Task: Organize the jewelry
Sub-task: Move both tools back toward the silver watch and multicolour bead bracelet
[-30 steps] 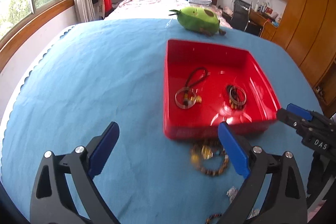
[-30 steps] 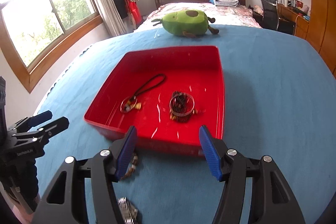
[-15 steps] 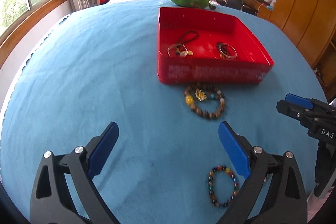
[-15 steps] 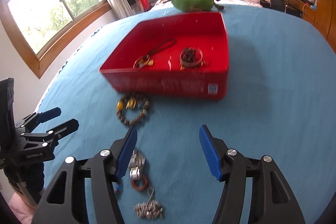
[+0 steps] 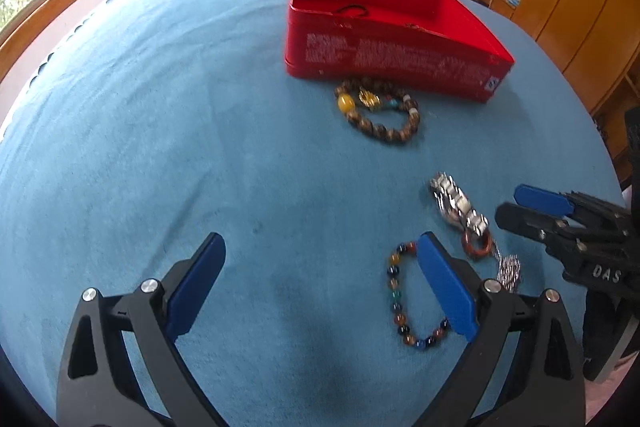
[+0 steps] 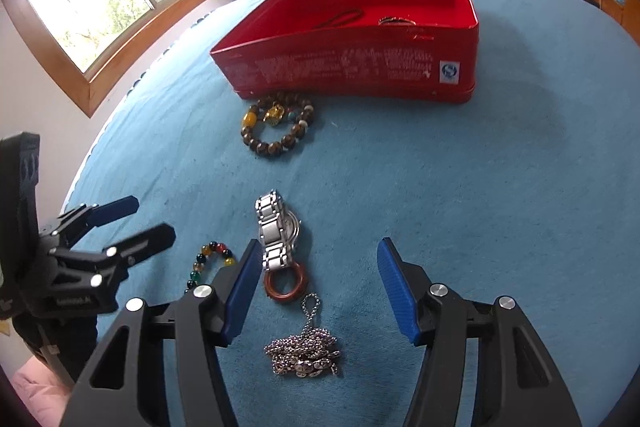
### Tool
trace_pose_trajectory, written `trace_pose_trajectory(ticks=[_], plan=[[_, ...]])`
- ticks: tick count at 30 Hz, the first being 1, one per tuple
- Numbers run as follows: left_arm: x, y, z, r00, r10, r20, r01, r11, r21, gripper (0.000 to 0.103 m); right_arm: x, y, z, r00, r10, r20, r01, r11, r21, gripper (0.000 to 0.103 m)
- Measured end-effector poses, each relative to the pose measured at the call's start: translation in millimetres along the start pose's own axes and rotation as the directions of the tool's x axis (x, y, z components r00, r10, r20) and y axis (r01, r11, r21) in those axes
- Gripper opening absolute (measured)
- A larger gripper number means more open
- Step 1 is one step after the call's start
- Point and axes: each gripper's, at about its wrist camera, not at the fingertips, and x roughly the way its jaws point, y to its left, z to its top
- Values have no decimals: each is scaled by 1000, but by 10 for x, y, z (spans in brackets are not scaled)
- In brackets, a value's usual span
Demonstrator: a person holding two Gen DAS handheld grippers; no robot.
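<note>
Jewelry lies on the blue counter (image 6: 460,187). The right tool (image 6: 316,287), half open and empty, its jaws just narrowed slightly, hangs over one silver watch (image 6: 276,231), one brown ring (image 6: 285,283) and one chain (image 6: 304,351). The left tool (image 5: 320,291), wide open and empty, nears one coloured bead bracelet (image 5: 400,303). At twelve o'clock: one brown bracelet (image 6: 276,127), then the red tray (image 6: 360,67), farther away than before.
</note>
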Motion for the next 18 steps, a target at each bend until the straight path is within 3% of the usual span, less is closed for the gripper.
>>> trace_pose_trajectory(ticks=[12, 14, 18], plan=[[155, -215, -155, 998, 14, -63, -8, 996, 93, 95, -27, -4, -20, 1000, 9, 3, -9, 1000, 5, 59], [214, -237, -148, 997, 35, -74, -26, 993, 116, 72, -23, -5, -16, 1000, 8, 3, -8, 1000, 6, 59], [265, -262, -128, 996, 59, -66, -49, 988, 144, 66, -20, -16, -12, 1000, 7, 2, -7, 1000, 11, 59]])
